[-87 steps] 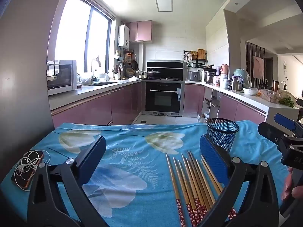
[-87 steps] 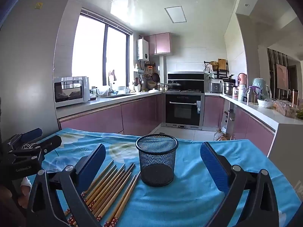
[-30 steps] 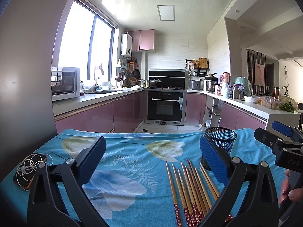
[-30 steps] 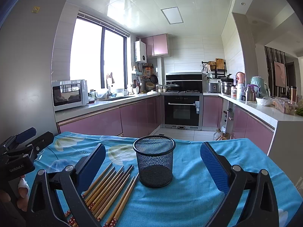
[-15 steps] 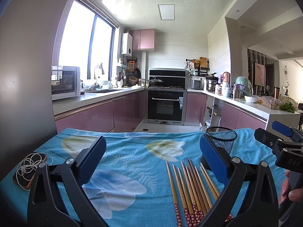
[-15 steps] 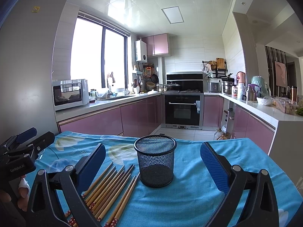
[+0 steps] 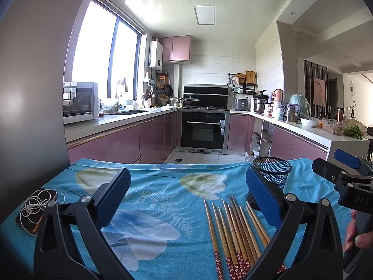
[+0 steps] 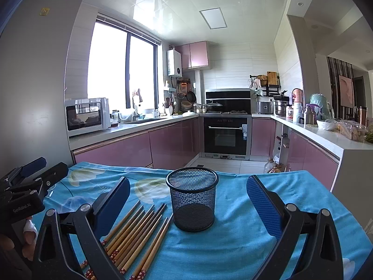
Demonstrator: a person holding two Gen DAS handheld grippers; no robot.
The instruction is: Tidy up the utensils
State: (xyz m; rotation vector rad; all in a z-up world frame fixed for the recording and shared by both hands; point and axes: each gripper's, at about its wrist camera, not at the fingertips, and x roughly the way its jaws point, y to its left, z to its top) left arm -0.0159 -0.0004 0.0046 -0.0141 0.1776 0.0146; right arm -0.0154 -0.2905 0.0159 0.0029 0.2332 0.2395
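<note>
Several wooden chopsticks (image 7: 235, 231) with red patterned ends lie side by side on the blue floral tablecloth (image 7: 153, 193). A black mesh cup (image 8: 192, 201) stands upright and empty just right of the chopsticks (image 8: 135, 231). My left gripper (image 7: 186, 200) hovers open above the cloth, left of the chopsticks, and holds nothing. My right gripper (image 8: 186, 206) is open too, its fingers on either side of the cup and nearer the camera than it. The mesh cup (image 7: 271, 175) shows behind the left gripper's right finger. Each gripper appears at the edge of the other's view.
A phone with white earphones (image 7: 36, 210) lies at the cloth's left edge. A grey fridge wall (image 7: 30, 93) rises at the left. Beyond the table's far edge are pink kitchen cabinets (image 7: 116, 142), an oven (image 7: 202, 130) and a cluttered counter (image 7: 303, 126).
Both views have tilted slightly upward since the earliest frames. Over the last second almost nothing has moved; both grippers stay open and the chopsticks and cup stay put.
</note>
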